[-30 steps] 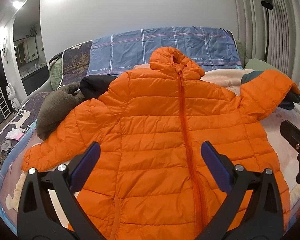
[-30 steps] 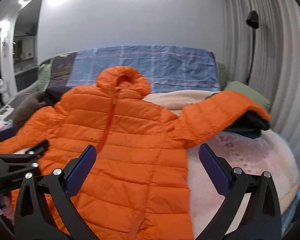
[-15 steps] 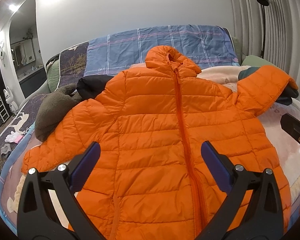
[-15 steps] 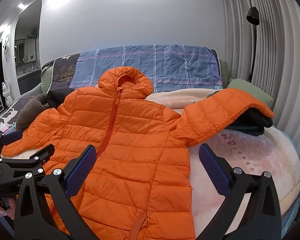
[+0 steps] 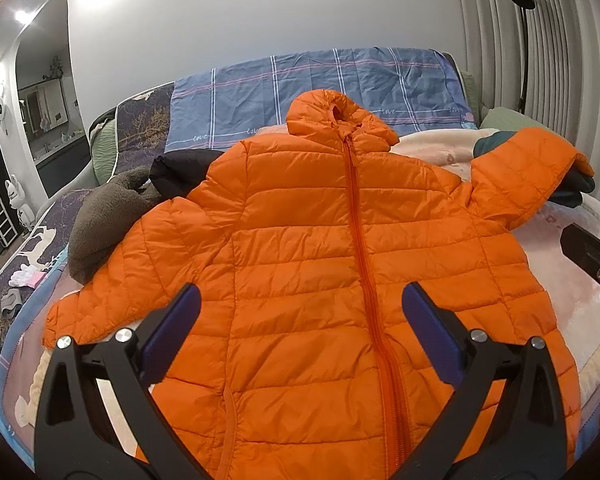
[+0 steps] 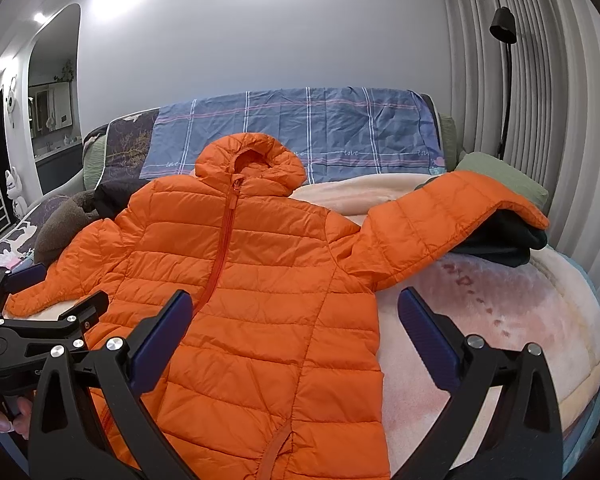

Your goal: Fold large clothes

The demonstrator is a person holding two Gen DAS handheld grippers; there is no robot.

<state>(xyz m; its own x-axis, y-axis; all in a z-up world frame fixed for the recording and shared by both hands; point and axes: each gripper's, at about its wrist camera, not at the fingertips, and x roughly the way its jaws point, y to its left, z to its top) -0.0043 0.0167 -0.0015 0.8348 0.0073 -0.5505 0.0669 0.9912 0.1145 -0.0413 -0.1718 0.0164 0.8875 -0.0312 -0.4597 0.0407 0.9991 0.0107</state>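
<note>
Orange jacket (image 5: 300, 264) is lying flat, zipped, front up on the bed (image 6: 500, 320), nothing folded yet. Left gripper (image 5: 300, 312) and right gripper (image 6: 296, 316) are both hovering over the hem, jaws apart, holding nothing. Next is probably grabbing a sleeve (image 6: 440, 220) and folding it inward. The blue sheet (image 6: 332, 128) is reading "love".

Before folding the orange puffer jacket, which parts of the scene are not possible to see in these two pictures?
- Orange puffer jacket hem: cut off by the bottom edge and the left gripper, left wrist view.
- Dark folded clothes: partly covered by the jacket's sleeve, right wrist view.
- Black garment: mostly under the jacket's shoulder, left wrist view.
</note>
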